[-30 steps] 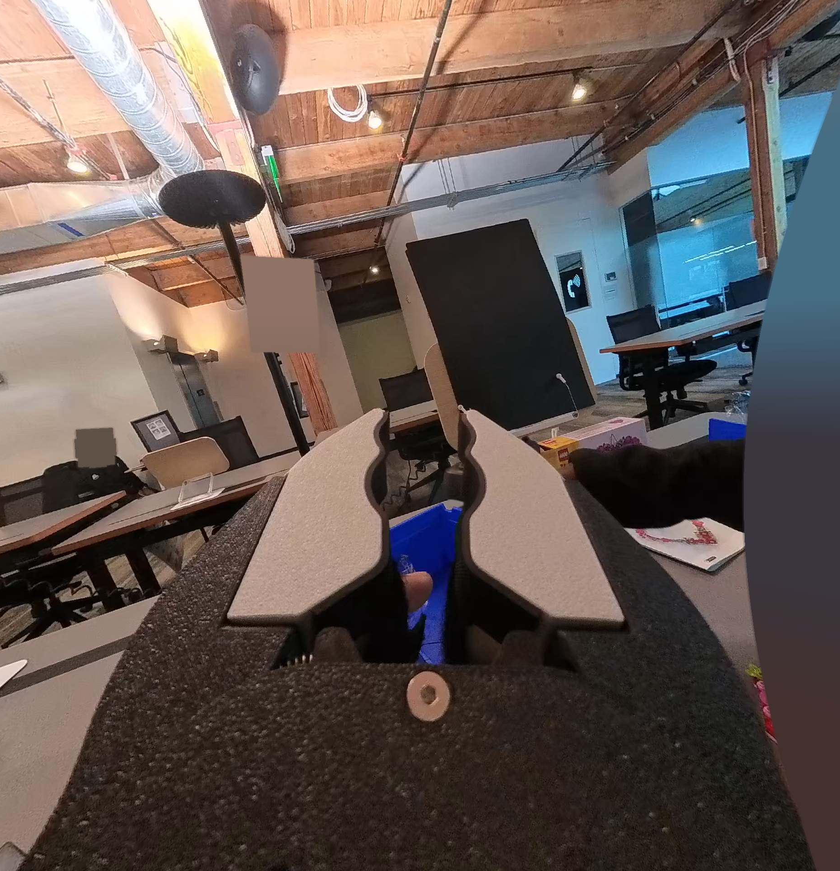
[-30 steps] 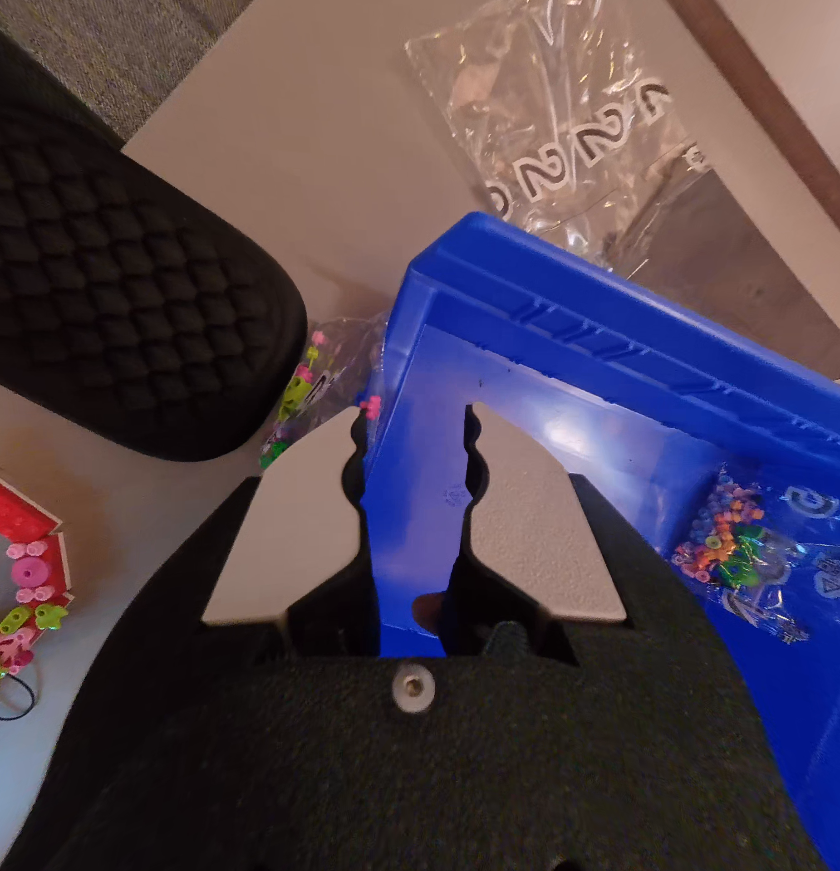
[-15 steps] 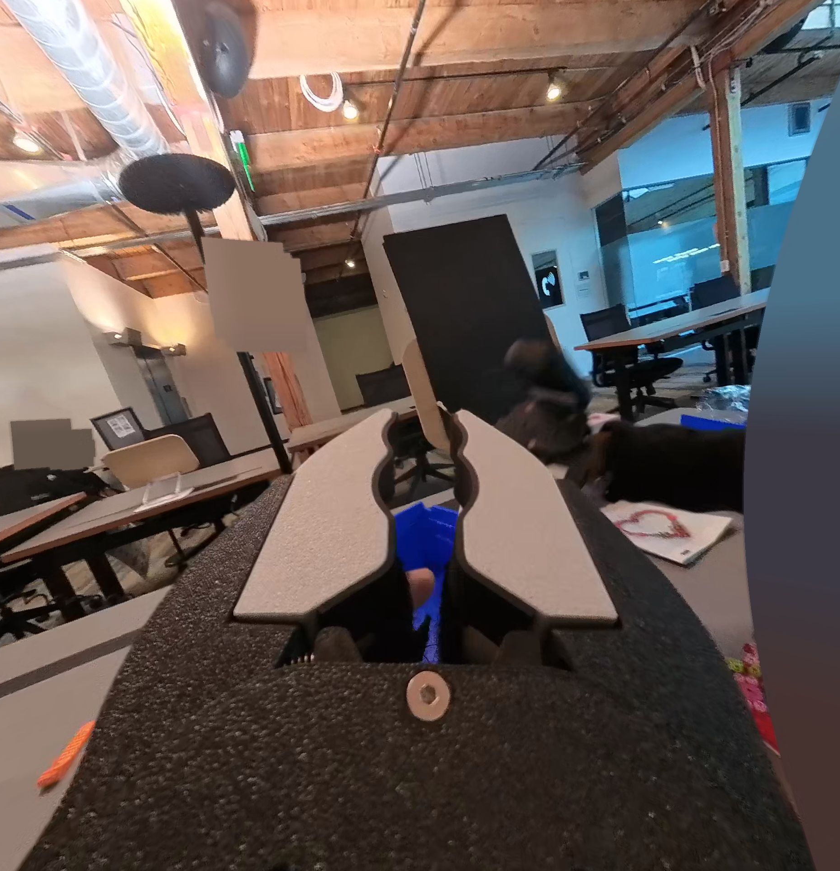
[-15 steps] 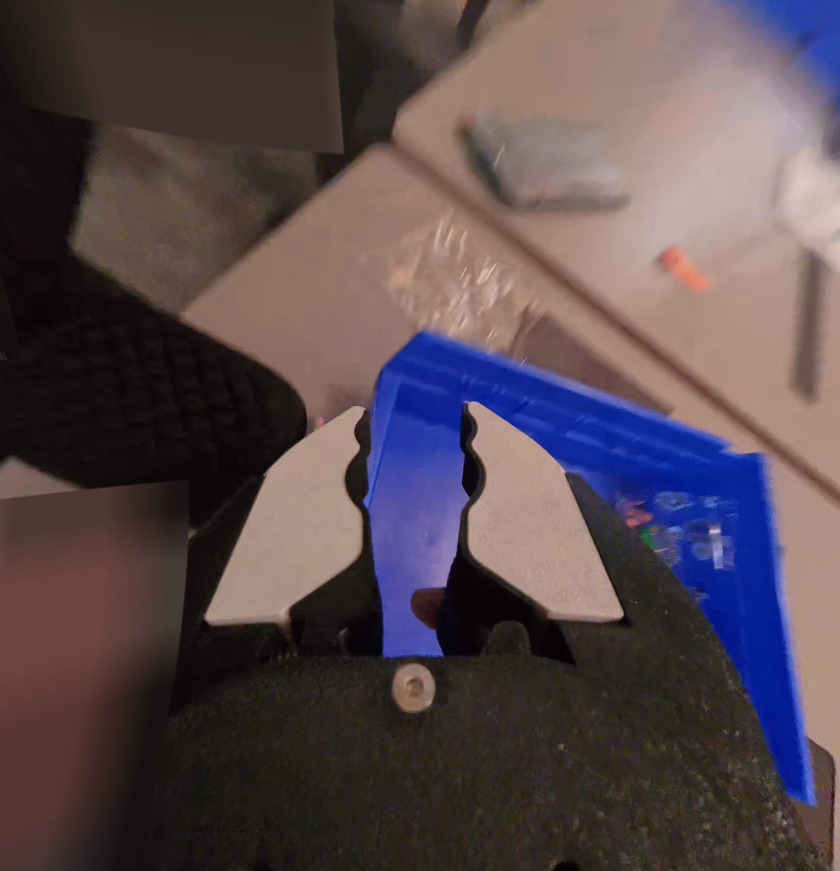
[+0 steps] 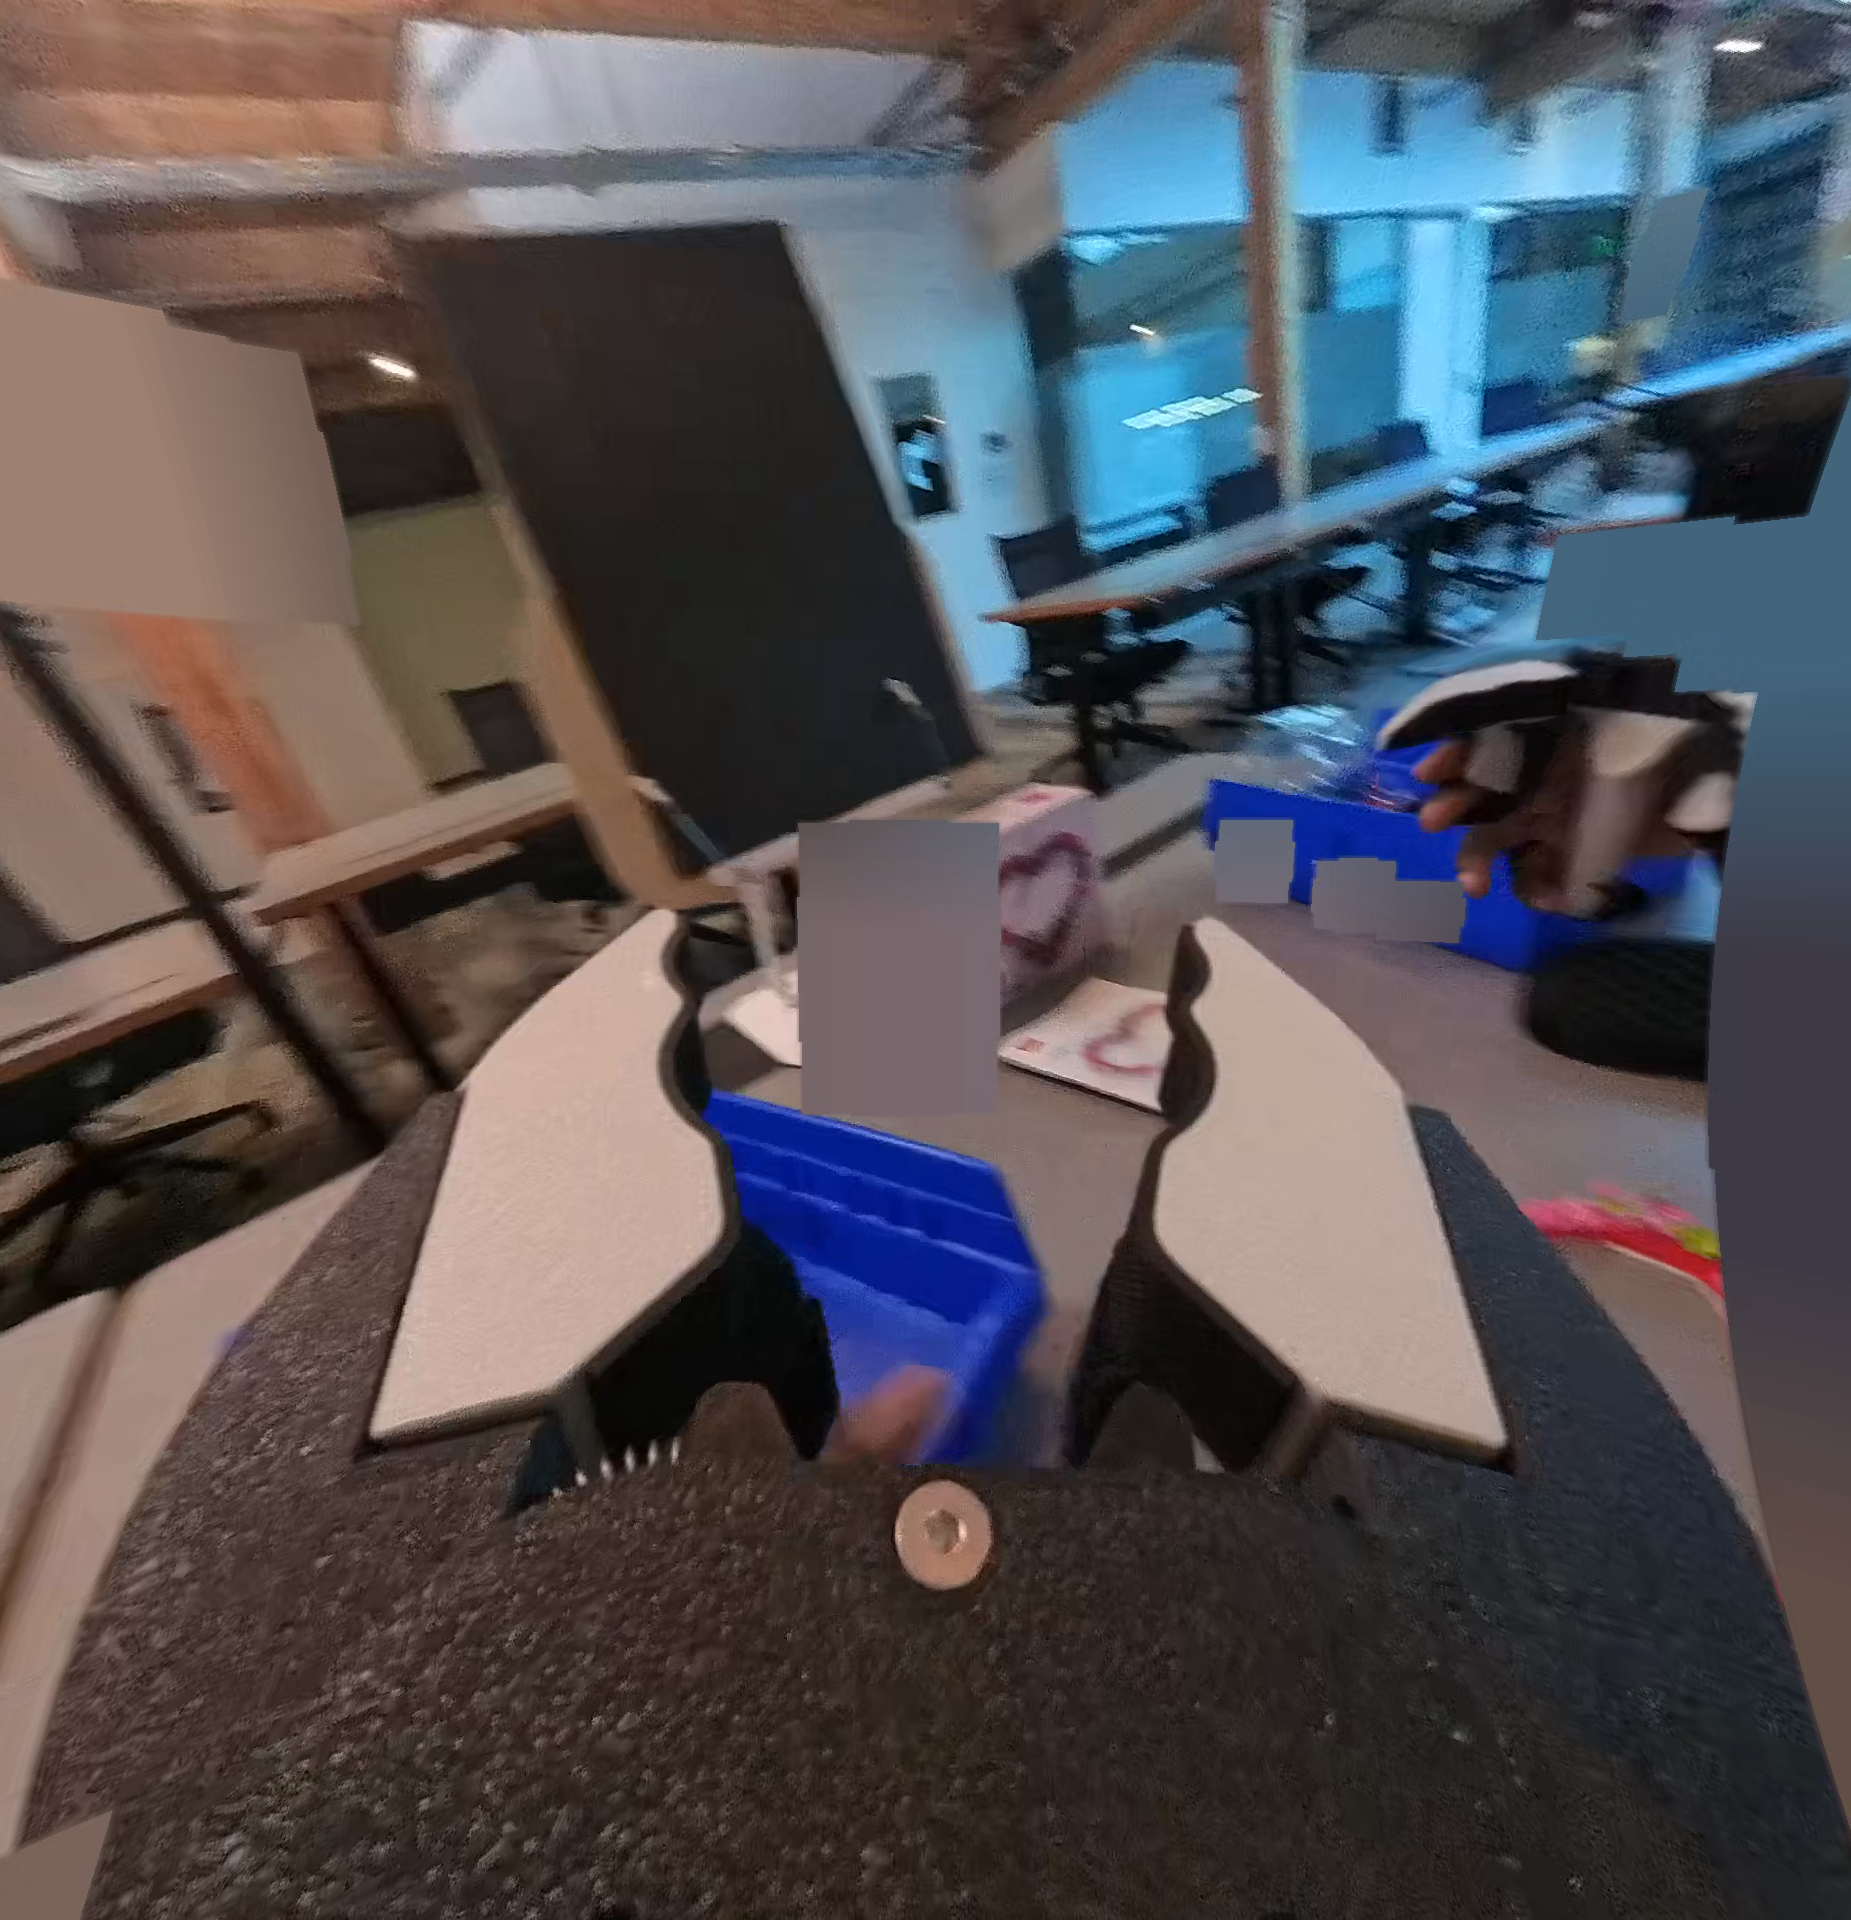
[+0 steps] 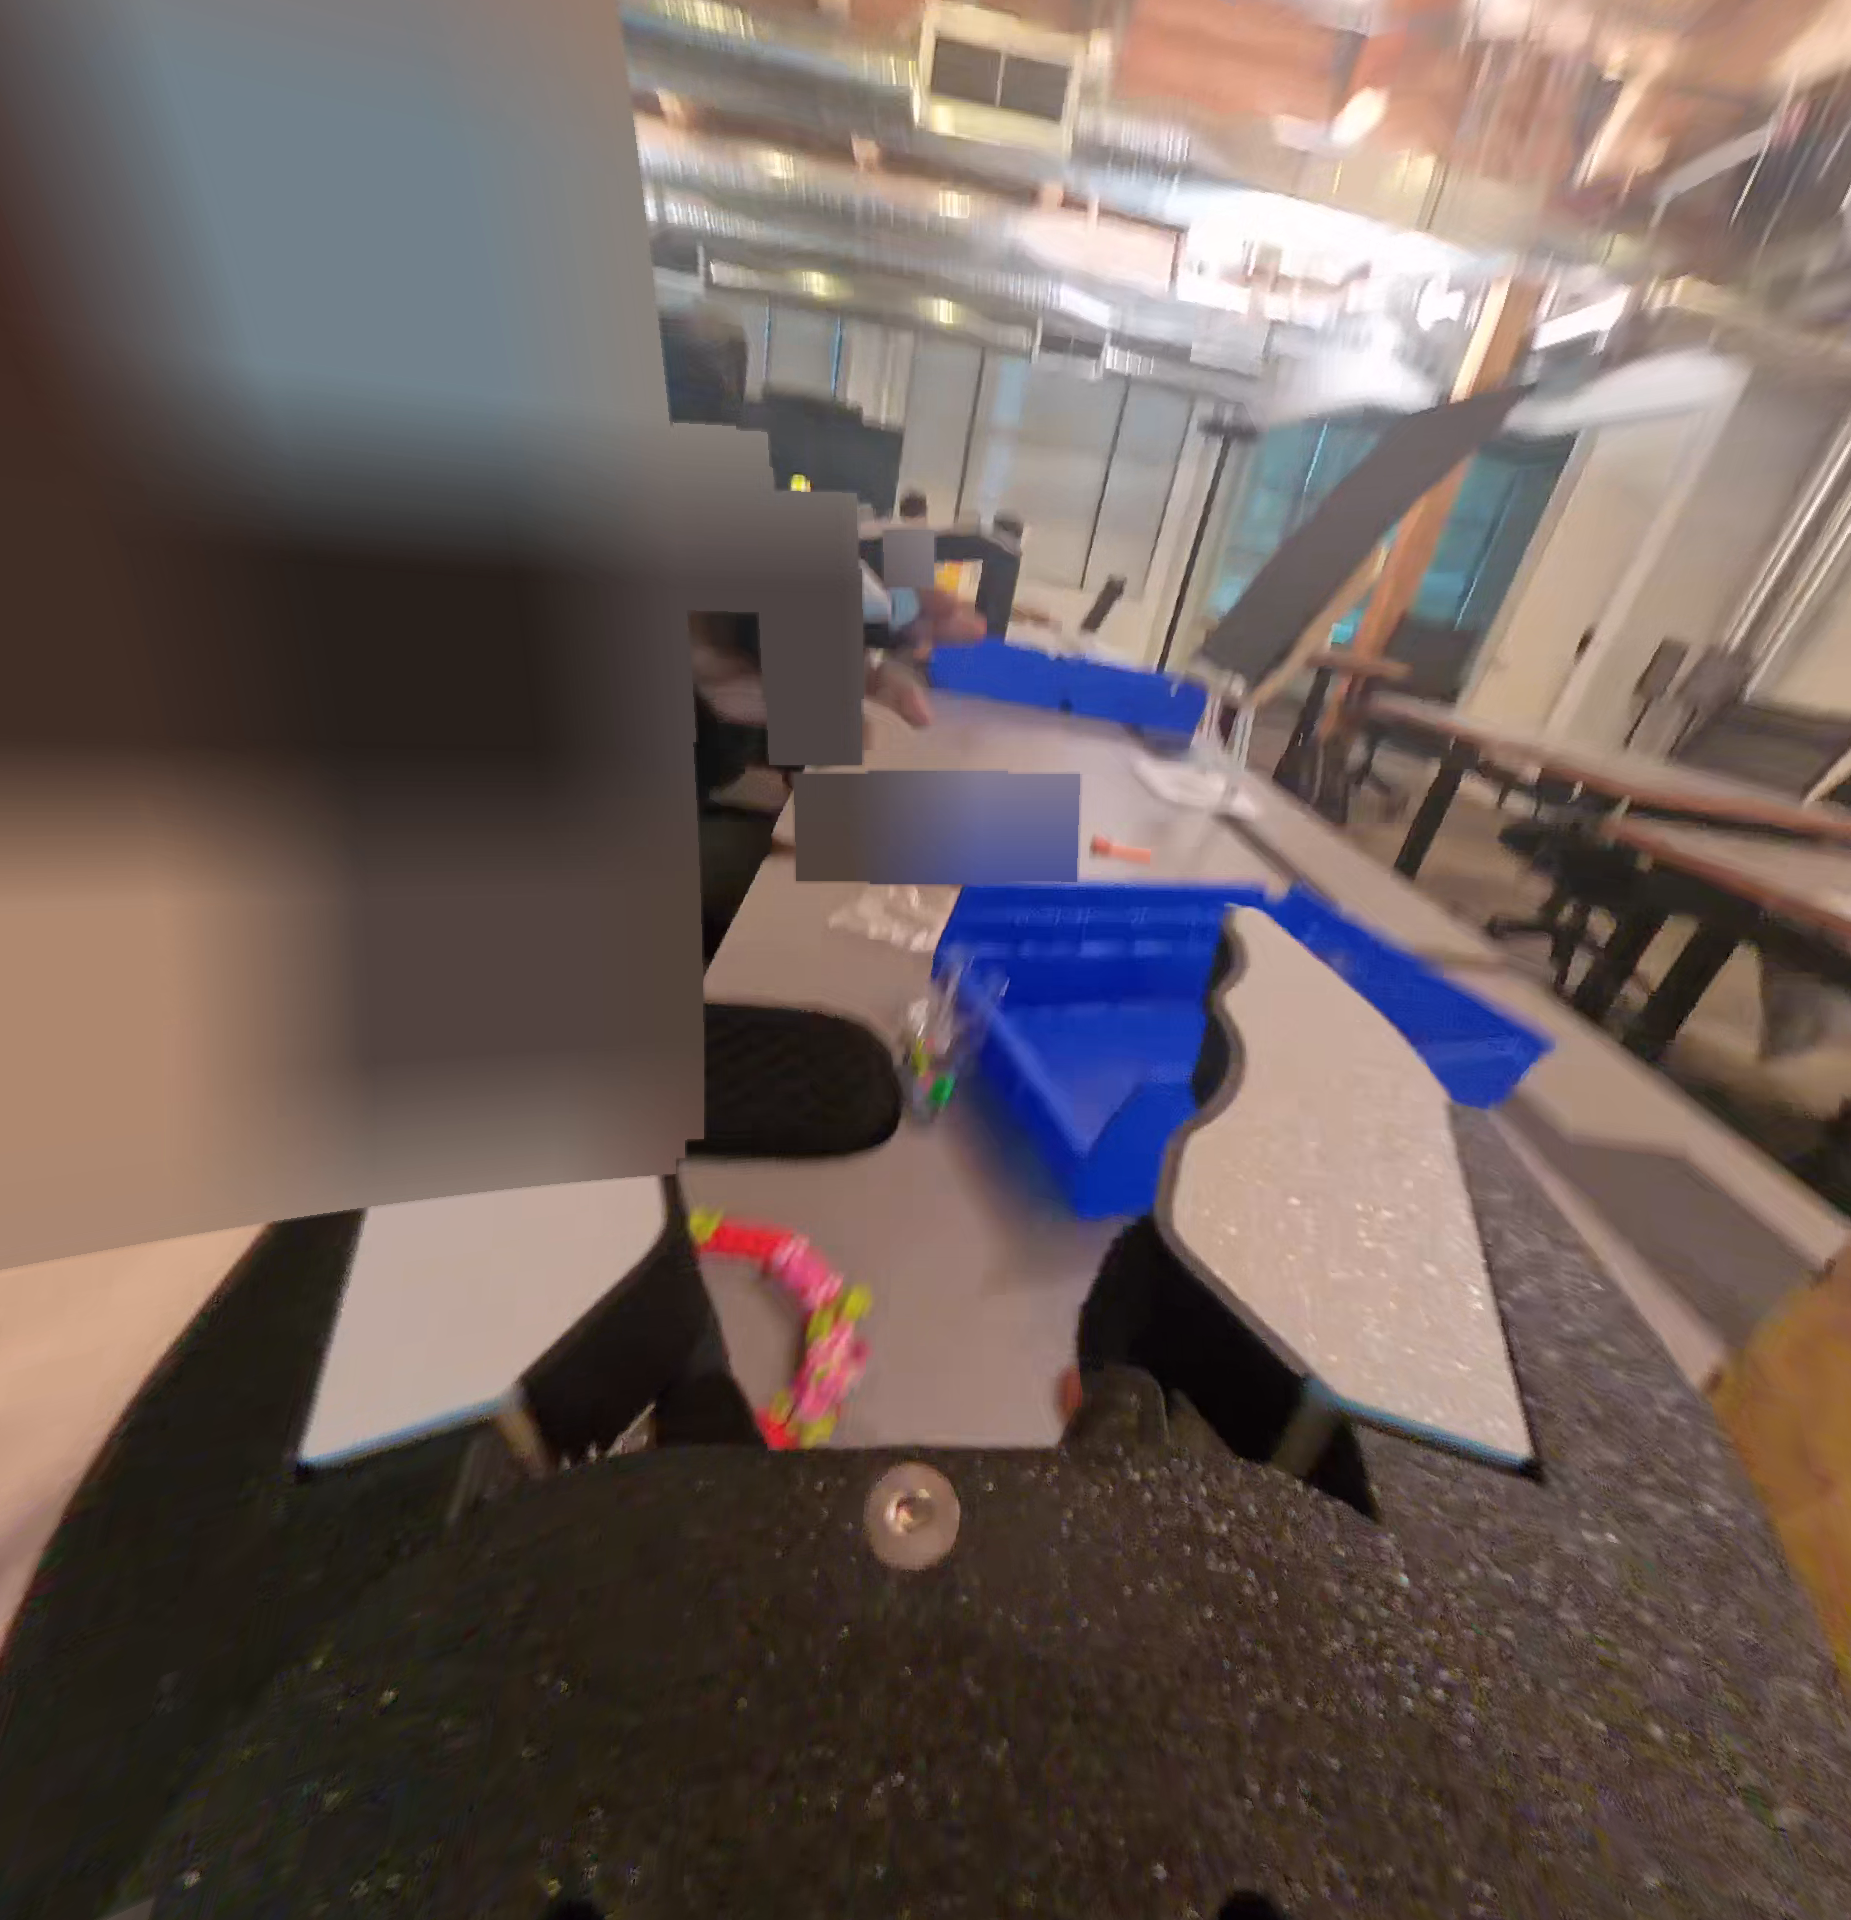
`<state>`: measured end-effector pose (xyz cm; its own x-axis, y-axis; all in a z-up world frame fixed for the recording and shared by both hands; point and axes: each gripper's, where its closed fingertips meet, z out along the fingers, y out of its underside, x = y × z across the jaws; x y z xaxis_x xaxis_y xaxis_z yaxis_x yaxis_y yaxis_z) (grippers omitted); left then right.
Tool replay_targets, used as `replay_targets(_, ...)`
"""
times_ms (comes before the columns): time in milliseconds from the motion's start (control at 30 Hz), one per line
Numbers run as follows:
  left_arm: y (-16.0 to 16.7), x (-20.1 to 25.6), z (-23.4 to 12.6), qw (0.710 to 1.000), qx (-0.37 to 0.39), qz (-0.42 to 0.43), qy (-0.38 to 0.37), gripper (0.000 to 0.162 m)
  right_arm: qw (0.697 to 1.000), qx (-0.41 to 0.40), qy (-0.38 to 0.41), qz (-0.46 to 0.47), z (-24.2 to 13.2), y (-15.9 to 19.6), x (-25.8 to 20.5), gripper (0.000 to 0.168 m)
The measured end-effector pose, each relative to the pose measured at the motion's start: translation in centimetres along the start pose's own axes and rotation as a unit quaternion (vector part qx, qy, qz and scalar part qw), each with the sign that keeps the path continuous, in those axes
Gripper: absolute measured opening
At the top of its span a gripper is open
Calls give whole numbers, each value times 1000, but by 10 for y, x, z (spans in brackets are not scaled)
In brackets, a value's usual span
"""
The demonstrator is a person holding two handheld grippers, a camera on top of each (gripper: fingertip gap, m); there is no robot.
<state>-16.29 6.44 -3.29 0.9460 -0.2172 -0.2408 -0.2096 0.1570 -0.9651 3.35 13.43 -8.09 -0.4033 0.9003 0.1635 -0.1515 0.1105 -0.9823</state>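
My left gripper (image 5: 931,928) is open, with its jaws wide apart. A blue bin (image 5: 879,1236) lies low between its fingers, close to the left one, and nothing is gripped. My right gripper (image 6: 962,925) is open too, its left finger mostly hidden by a blurred patch. The same blue bin (image 6: 1087,1018) sits on the grey table just beyond its right finger (image 6: 1336,1195). A small clear bag of coloured beads (image 6: 936,1049) leans on the bin's left wall. In the left wrist view the right gripper (image 5: 1586,769) is held in a hand far right.
A red and pink brick piece (image 6: 807,1330) lies on the table between my right fingers. A black pad (image 6: 796,1081) sits left of the bin. Another blue bin (image 5: 1420,862), a heart booklet (image 5: 1097,1039) and a box (image 5: 1046,894) stand farther off. A yellow box (image 6: 1814,1455) is at right.
Both grippers were closed narrowly around the blue bin's walls. Both have now opened wide and let it go. The right gripper has lifted and swung away, and both views are blurred by motion.
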Motion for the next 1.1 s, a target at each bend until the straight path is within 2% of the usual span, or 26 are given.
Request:
replay_targets(33, 9, 21, 7, 999, -17, -12, 42, 77, 999, -31, 1, 13, -9, 15, -7, 89)
replay_targets(67, 24, 47, 13, 994, -47, -33, 97, 68, 997, -68, 2, 24, -15, 34, -12, 75)
replay_targets(133, 71, 98, 16, 969, -147, -68, 187, 53, 986, -158, 19, 54, -21, 76, -18, 70)
replay_targets(233, 155, 135, 21, 942, -276, -41, 189, 40, 945, -305, 28, 118, -18, 138, -25, 63)
replay_targets(300, 191, 152, 21, 922, -329, -20, 204, 36, 934, -335, 9, 122, -1, 160, -31, 54)
replay_targets(333, 199, 156, 24, 919, -338, -19, 202, 33, 930, -349, 3, 115, 7, 169, -32, 51)
replay_targets(433, 207, 172, 32, 911, -339, -34, 234, 33, 909, -400, -16, 115, 25, 194, -33, 47)
replay_targets(633, 239, 169, 34, 890, -398, 10, 221, 30, 875, -460, -47, 142, 38, 222, -35, 46)
replay_targets(800, 244, 170, 33, 885, -408, 34, 223, 19, 874, -470, -52, 109, 43, 228, -35, 26)
replay_targets(933, 245, 169, 34, 887, -407, 36, 215, 19, 883, -467, -43, 1, 43, 225, -33, 22)
replay_targets(1033, 245, 169, 34, 890, -404, 41, 209, 19, 878, -466, -25, -111, 43, 222, -32, 22)
replay_targets(1100, 245, 169, 35, 890, -403, 43, 208, 19, 877, -456, -19, -151, 44, 221, -32, 22)
